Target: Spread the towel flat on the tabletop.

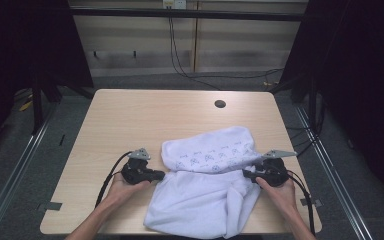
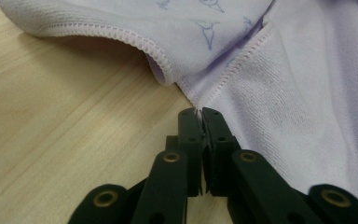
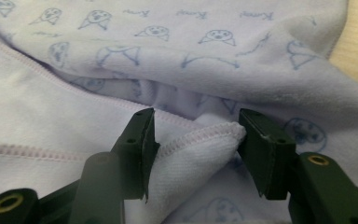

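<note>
A white towel [image 1: 205, 185] printed with small blue figures lies crumpled on the near half of the wooden table [image 1: 130, 120], its top part folded over. My left gripper [image 1: 161, 175] lies at the towel's left edge. In the left gripper view its jaws [image 2: 198, 112] are shut, pinching a sliver of the stitched hem of the towel [image 2: 298, 93] at their tips. My right gripper [image 1: 245, 173] is at the towel's right side. Its jaws [image 3: 196, 114] stand open, with a hemmed fold of the towel [image 3: 200, 149] bulging between them.
A round cable hole [image 1: 220, 104] sits near the table's far edge. The towel's near end reaches the front edge of the table [image 1: 190, 231]. Black cables [image 1: 180, 65] trail on the floor behind, and metal rails [image 1: 330, 170] run along both sides.
</note>
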{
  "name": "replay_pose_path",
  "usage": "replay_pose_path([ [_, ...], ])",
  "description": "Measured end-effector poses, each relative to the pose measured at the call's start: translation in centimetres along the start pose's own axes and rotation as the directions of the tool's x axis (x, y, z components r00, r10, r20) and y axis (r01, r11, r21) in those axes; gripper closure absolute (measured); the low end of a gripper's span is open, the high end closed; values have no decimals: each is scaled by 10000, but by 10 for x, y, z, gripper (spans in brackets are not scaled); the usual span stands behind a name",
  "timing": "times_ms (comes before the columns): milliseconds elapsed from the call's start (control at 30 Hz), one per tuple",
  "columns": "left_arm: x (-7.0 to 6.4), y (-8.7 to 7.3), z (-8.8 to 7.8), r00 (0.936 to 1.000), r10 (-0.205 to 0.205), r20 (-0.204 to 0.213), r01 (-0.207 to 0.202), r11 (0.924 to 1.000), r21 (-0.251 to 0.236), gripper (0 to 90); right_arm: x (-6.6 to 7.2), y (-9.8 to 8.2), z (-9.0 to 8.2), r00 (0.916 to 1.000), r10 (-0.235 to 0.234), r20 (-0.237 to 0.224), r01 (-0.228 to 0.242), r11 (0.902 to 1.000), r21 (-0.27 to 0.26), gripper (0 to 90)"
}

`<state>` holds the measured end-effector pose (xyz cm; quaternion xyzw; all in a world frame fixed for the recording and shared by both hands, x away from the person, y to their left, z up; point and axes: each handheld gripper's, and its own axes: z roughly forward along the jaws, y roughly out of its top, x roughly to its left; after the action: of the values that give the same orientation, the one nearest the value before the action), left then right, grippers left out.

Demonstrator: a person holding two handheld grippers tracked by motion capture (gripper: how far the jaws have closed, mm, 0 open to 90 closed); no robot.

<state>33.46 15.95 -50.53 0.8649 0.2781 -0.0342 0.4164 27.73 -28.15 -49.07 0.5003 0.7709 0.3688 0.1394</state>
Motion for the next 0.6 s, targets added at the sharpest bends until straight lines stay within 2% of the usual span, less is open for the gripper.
replay_pose_path([
  [67,-1,0,-2,10000,33,-10,-33,10000,-68,887,2,-2,-6,9999,125,-46,-125,9999,-82,511],
  [133,-4,-2,-12,10000,-16,91,20,9989,-469,888,4,-5,-11,9998,184,-44,-185,9997,-127,544],
  [167,-4,-2,-12,10000,-16,91,20,9989,-469,889,4,-5,-11,9998,184,-44,-185,9997,-127,544],
  [200,-7,-2,-19,9998,-3,199,19,9970,-776,889,4,-8,-16,9994,339,-118,-340,9993,-135,591],
  [233,-7,-2,-19,9998,-3,199,19,9970,-776,890,3,-10,-18,9990,403,-196,-406,9991,-141,605],
  [267,-9,-2,-27,9997,17,239,10,9932,-1164,890,3,-11,-21,9985,519,-186,-520,9986,-80,601],
  [367,-13,-1,-39,9984,-7,562,111,9827,-1848,890,2,-12,-22,9977,555,-377,-562,9982,-191,543],
  [500,-15,0,-44,9983,13,590,110,9784,-2062,891,1,-8,-20,9968,630,-493,-649,9972,-378,518],
  [533,-15,0,-42,9983,-28,591,146,9795,-2011,891,1,-4,-16,9978,606,-255,-618,9968,-508,502],
  [567,-15,0,-42,9983,-28,591,146,9795,-2011,891,1,-4,-16,9978,606,-255,-618,9968,-508,502],
  [600,-14,0,-40,9987,-58,499,154,9811,-1931,891,3,-2,-13,9985,501,205,-483,9956,-808,513],
])
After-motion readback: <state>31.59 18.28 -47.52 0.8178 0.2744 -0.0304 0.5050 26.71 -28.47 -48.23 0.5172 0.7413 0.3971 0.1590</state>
